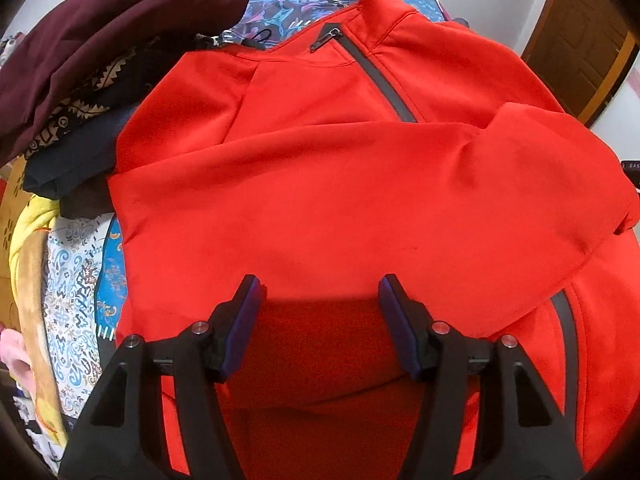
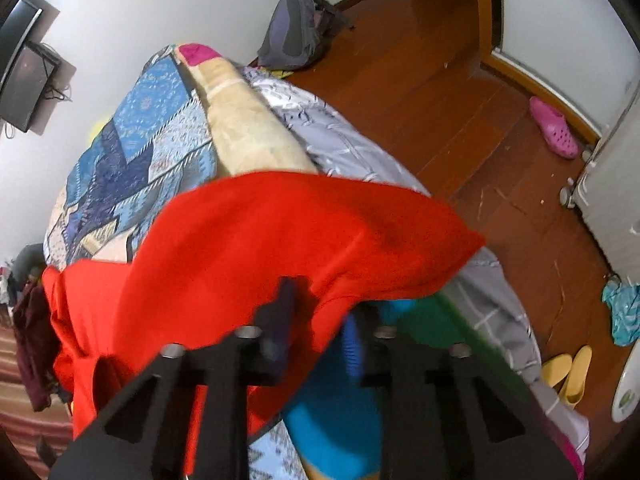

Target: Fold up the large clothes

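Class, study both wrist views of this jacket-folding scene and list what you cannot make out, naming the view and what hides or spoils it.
- Right wrist view: whether the right gripper pinches the red jacket; motion blur smears the fingers.
- Left wrist view: the jacket's near hem, hidden behind the left gripper and cut off by the bottom edge.
- Left wrist view: the garments in the clothes pile, overlapped and cut off at left.
- Left wrist view: the zipper, its lower run under the folded sleeve.

Jacket (image 1: 340,184) spread across the bed (image 2: 160,120), clothes heaped beside it.

In the left wrist view the jacket fills the centre, one sleeve (image 1: 400,148) folded across its body; a pile of clothes (image 1: 100,40) sits at upper left, touching its edge. In the right wrist view the jacket lies lower centre, a pillow (image 2: 248,120) behind it, a bag (image 2: 296,28) on the floor (image 2: 460,100) at top centre, and slippers (image 2: 568,372) at lower right.
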